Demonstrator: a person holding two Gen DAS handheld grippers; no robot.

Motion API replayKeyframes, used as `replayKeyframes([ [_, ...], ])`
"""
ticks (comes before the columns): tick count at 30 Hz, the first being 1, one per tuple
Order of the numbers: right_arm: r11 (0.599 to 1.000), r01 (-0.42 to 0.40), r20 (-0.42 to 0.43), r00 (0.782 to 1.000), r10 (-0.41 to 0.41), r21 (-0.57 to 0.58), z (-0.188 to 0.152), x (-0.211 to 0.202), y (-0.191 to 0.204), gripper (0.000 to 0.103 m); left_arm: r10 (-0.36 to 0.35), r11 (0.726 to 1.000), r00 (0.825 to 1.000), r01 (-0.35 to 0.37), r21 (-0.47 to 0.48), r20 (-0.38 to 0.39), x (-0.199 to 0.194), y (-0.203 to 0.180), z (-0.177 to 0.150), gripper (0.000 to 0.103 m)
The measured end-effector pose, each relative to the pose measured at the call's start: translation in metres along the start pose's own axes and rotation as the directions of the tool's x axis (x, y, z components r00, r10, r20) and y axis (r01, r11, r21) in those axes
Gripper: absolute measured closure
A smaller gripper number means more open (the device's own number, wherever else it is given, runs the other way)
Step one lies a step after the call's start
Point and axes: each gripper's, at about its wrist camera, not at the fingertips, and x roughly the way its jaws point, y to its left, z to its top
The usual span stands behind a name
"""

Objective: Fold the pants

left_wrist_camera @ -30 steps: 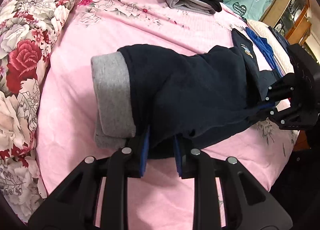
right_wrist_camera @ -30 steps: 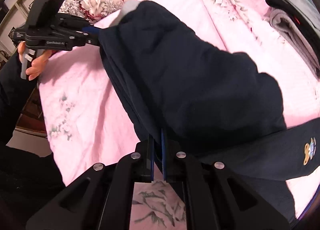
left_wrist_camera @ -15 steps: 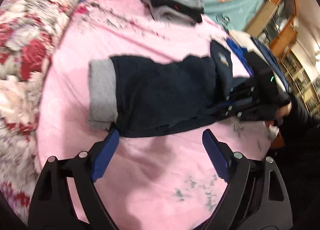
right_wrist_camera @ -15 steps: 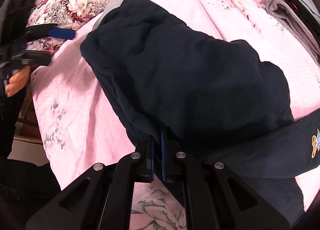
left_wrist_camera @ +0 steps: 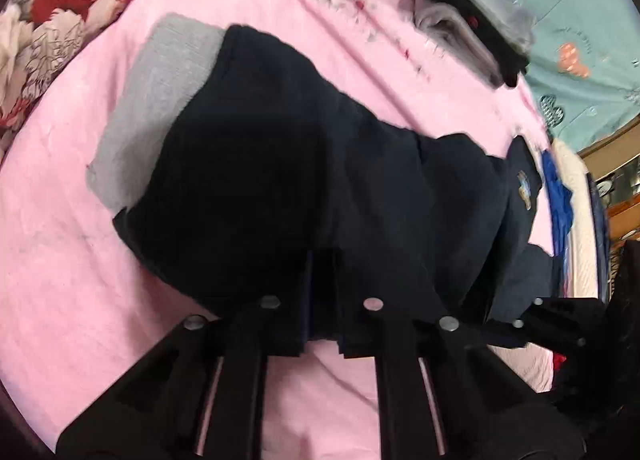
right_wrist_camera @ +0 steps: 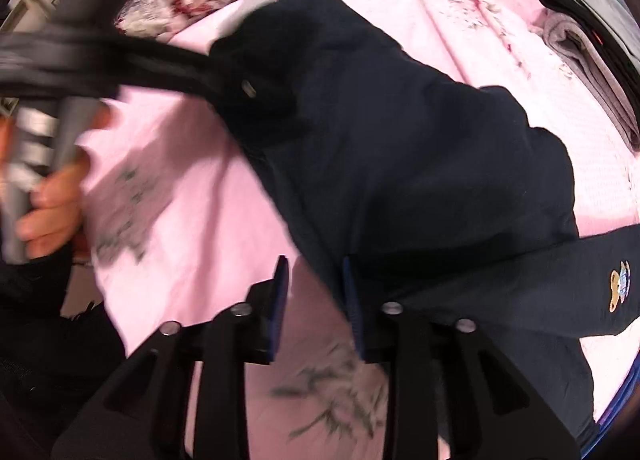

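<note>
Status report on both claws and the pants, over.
Left claw shut on near edge of dark pants. Right claw open, beside pants edge. Pants lie folded on pink sheet; folded clothes stack far off, not in the way.

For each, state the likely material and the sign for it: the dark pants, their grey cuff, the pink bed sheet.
Dark pants: matte, thick navy knit, probably fleece or sweatshirt cotton; soft rounded folds, no sheen.
Grey cuff: seemingly ribbed heathered knit; blur leaves the ribbing uncertain.
Pink bed sheet: thin woven cotton or blend, matte; fine creases, printed flowers.

left wrist: close, low, faces across bed | right wrist: same | shared: navy pants
</note>
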Motion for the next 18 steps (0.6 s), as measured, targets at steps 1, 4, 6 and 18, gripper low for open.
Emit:
replayKeyframes([
  [1,1.0,-0.009,0.01,1.0,0.009,0.004,0.0,-0.004,0.0,0.073,-0.005,1.0,1.0,0.005,-0.006,-0.001,-0.001,0.002,-0.002,0.093],
  [4,0.996,-0.066,0.071,0.996,0.062,0.054,0.012,-0.016,-0.005,0.088,-0.016,0.999,1.0,0.015,-0.032,-0.009,0.0,0.007,-0.005,0.096],
  [6,0.998,-0.027,0.074,0.997,0.023,0.057,0.021,-0.012,-0.008,0.089,-0.002,1.0,1.0,0.001,-0.025,-0.005,0.002,0.007,-0.005,0.097],
  [18,0.914,0.072,-0.001,0.997,-0.078,0.4,0.048,-0.064,-0.118,0.039,0.018,1.0,1.0,-0.018,0.009,-0.011,0.0,0.009,-0.003,0.097],
])
